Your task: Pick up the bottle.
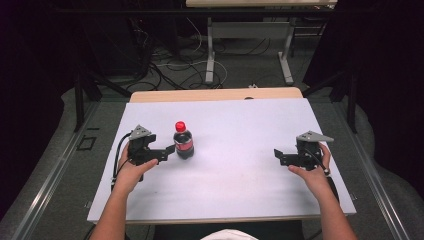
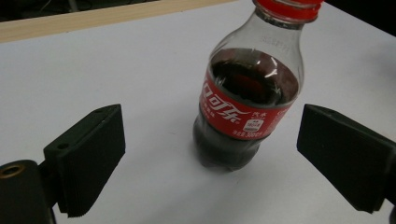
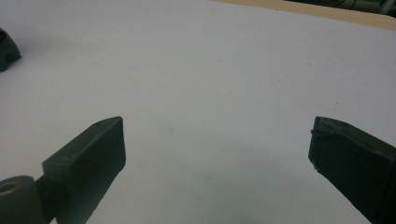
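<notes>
While both tongs gape, cola bottle point(image 2: 247, 107) stands upright btwn left tongs point(image 2: 210, 154), untouched; right tongs point(image 3: 217, 163) well apart.

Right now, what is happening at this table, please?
A person sits at a white table with a two-jaw gripper in each hand. The left gripper is close beside a small cola bottle with a red cap, which stands upright. In the left gripper view the jaws stand open with the bottle just ahead of them, and neither pad touches it. The right gripper is open too, far off at the right side, with nothing between its jaws.
</notes>
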`<state>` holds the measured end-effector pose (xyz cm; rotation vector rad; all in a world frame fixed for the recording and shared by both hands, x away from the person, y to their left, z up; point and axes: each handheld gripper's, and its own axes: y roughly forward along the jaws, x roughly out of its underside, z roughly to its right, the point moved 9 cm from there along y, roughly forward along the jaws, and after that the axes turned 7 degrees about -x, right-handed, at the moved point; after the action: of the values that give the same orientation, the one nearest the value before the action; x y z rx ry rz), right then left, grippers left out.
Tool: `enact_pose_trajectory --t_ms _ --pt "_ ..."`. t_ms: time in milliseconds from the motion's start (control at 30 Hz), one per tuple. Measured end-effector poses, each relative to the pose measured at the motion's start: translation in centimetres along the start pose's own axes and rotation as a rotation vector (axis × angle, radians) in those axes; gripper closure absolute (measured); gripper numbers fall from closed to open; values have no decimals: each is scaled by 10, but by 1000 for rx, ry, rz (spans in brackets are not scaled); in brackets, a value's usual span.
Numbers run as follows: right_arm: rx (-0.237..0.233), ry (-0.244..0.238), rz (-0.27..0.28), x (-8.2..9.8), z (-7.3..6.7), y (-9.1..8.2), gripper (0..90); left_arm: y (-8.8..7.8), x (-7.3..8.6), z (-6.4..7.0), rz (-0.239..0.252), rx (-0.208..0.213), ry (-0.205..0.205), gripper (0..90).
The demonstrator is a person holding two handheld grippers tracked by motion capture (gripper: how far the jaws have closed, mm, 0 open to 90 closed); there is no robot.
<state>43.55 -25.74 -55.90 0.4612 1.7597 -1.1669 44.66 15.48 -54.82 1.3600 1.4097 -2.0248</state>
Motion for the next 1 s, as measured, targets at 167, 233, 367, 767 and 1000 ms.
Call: enact_pose_trajectory --t_ms 167,233,367,767,1000 --pt "-11 6 -30 5 -3 0 43 12 1 6 -20 -12 55 123" --pt "-17 3 -36 6 -4 1 43 17 2 10 -26 -4 54 129" --pt "-11 0 -21 4 -4 1 43 26 -1 15 -16 7 58 136" --pt "-13 10 -30 6 -4 2 54 46 -1 24 -15 17 88 246" --pt "-13 -6 -35 7 -4 3 57 46 -2 26 -12 8 116 284"
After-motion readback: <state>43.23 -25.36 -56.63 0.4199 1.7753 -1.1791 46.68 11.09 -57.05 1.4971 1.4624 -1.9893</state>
